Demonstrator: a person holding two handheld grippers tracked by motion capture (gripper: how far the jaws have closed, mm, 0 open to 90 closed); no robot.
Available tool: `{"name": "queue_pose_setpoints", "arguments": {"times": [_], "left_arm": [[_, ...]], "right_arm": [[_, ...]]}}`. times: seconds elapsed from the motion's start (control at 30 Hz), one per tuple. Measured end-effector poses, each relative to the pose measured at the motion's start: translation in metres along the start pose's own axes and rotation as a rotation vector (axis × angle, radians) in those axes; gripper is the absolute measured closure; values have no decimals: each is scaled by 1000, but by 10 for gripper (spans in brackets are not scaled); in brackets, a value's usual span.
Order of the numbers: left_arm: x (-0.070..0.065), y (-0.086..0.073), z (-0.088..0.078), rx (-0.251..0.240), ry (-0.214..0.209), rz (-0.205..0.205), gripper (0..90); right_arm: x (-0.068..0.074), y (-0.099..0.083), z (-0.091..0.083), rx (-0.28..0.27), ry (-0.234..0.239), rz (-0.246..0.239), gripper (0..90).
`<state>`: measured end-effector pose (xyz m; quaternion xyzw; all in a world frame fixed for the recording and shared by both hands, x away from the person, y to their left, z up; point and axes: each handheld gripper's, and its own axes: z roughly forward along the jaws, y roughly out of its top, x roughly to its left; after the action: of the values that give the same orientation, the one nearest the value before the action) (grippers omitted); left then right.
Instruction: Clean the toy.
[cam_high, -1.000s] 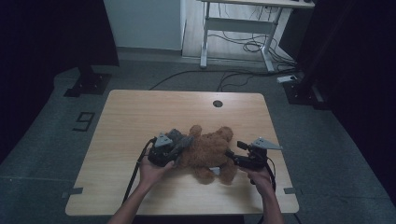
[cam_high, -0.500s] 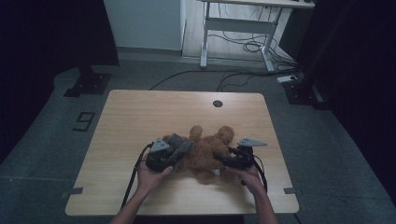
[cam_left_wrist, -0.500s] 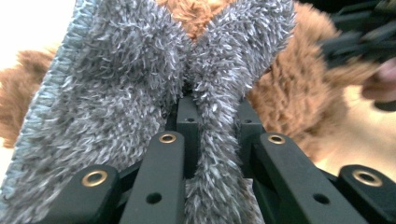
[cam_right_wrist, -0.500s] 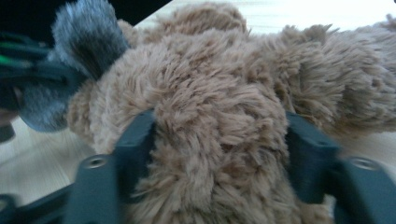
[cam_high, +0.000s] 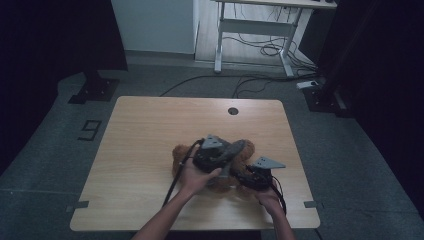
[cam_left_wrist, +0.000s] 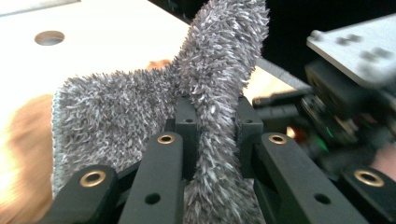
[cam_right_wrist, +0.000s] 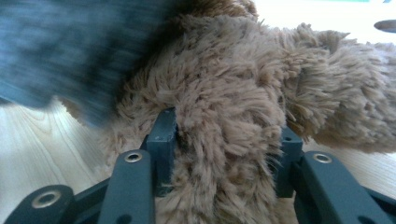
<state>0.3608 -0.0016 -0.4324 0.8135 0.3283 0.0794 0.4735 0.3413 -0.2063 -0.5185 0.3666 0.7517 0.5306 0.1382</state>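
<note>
Grey cloth (cam_right_wrist: 60, 51) blurred; teddy bear (cam_high: 242, 152) largely hidden under it.

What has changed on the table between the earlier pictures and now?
The left hand-held gripper, shut on the grey cloth, has pulled it up and across over the brown teddy bear. The right hand-held gripper came in from the right; its jaws have just been closing, and they now pinch a part of the bear. The bear has shifted a little toward the front edge. The table stayed as it was.
</note>
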Motion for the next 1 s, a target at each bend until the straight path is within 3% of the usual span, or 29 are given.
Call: {"name": "queue_pose_setpoints", "arguments": {"times": [0.03,0.07,0.13,0.3,0.43,0.5,0.53,0.7,0.73,0.77,0.8,0.83,1.0], "left_arm": [[0,0,0,0,0,0,766],[-3,1,20,44,32,9,766],[2,-4,31,59,28,-17,764],[10,-11,24,33,41,-29,768],[25,-17,3,45,118,-16,770],[29,-19,-2,45,129,-25,770],[35,-21,-13,49,149,-26,770],[47,-25,-37,52,212,-8,769],[58,-29,-48,58,247,-20,769],[58,-29,-48,58,247,-20,769],[71,-37,-58,42,252,-60,769],[76,-42,-63,36,254,-72,769],[91,-60,-77,8,264,-120,770]], "right_arm": [[2,-1,-1,1,-6,-14,564],[4,-1,-2,1,-16,-30,573],[7,-2,-3,4,-37,-47,586],[6,-6,-2,-3,-32,-31,594],[4,-6,-2,-12,-27,-22,594],[4,-6,-2,-13,-23,-19,594],[3,-6,-2,-14,-21,-17,594],[2,-7,-2,-17,-15,-7,594],[2,-7,-3,-18,-15,-7,593],[2,-7,-3,-18,-14,-5,593],[2,-7,-3,-19,-13,-4,593],[2,-7,-3,-19,-13,-3,593],[3,-7,-3,-20,-10,-6,592]]}}
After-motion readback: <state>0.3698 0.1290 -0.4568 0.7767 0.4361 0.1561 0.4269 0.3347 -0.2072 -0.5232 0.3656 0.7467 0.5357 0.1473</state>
